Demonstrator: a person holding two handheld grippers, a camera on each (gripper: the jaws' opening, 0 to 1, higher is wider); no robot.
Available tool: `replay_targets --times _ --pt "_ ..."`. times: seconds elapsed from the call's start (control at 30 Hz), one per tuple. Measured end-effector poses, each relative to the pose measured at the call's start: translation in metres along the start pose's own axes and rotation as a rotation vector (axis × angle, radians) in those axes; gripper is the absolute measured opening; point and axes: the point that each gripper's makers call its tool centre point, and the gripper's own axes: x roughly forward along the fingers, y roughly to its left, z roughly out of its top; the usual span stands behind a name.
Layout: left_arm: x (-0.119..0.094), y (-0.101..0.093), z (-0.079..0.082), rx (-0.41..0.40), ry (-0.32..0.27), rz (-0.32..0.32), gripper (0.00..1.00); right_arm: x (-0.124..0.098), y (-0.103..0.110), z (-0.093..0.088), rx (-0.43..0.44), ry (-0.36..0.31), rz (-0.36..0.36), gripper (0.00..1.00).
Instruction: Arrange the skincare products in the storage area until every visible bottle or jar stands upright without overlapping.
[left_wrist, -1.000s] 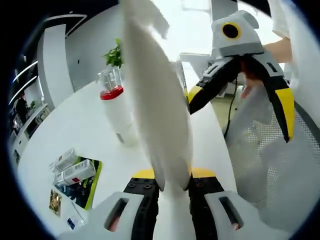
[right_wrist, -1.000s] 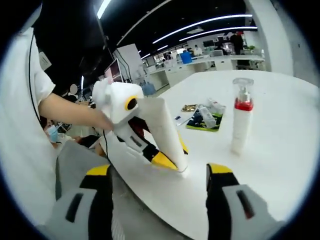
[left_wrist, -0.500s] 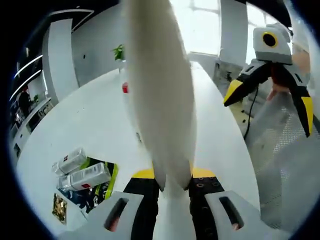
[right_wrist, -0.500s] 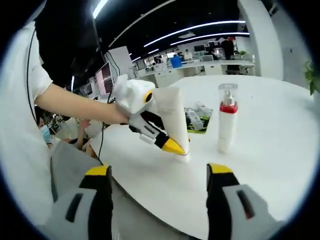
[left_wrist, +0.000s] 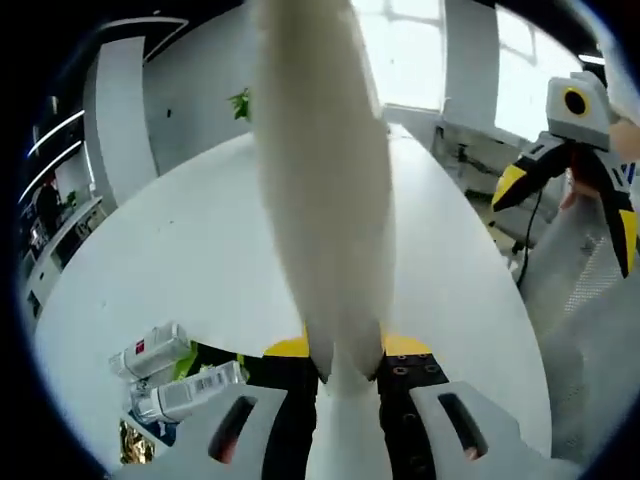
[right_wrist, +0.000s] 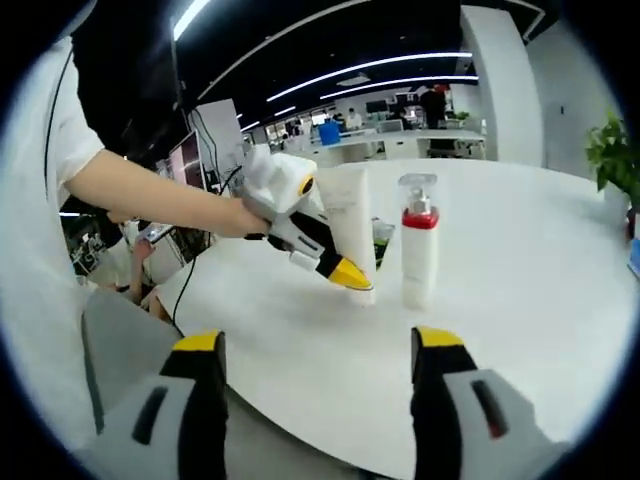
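White tube (left_wrist: 325, 190) clenched in left gripper (left_wrist: 345, 365) — pump bottle (right_wrist: 418, 240) hidden behind; right gripper (right_wrist: 315, 350) released.

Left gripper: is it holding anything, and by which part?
Yes: the left gripper clamps a white tube near its lower end. The right gripper is open, empty.

1. Daylight floods through windows (left_wrist: 440, 60) at 12 to 1 o'clock in the left gripper view, blowing out to pure white.
2. A white tube (left_wrist: 325, 180) held close to that lens blurs into a soft, overexposed shape.
3. Ceiling light strips (right_wrist: 370, 68) streak across a dark ceiling at 12 o'clock in the right gripper view.
4. The white table (right_wrist: 520, 270) reads evenly bright, with faint shadows.
5. Fisheye curvature bends straight lines near every edge.
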Motion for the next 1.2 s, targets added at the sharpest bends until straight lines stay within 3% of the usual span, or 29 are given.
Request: replay_targets --times 0.3,0.77,0.97,1.1,1.2 --pt "0.016 0.011 0.01 0.018 -0.018 -0.01 0.19 0.001 -0.002 0.0 -0.004 0.002 -0.014 0.73" --pt "0.023 0.015 0.007 0.03 0.016 -0.025 0.2 0.001 -0.004 0.001 0.017 -0.007 -0.017 0.74" --pt "0.024 0.015 -0.002 -0.006 0.066 -0.02 0.2 0.002 -0.003 0.0 0.011 -0.003 -0.013 0.74" --pt "0.022 0.009 -0.009 -0.01 0.086 -0.027 0.29 0.002 -0.003 0.0 0.011 -0.002 -0.009 0.74" --pt "0.017 0.008 -0.012 -0.025 0.088 -0.015 0.29 0.002 -0.003 0.0 0.011 -0.003 -0.009 0.74"
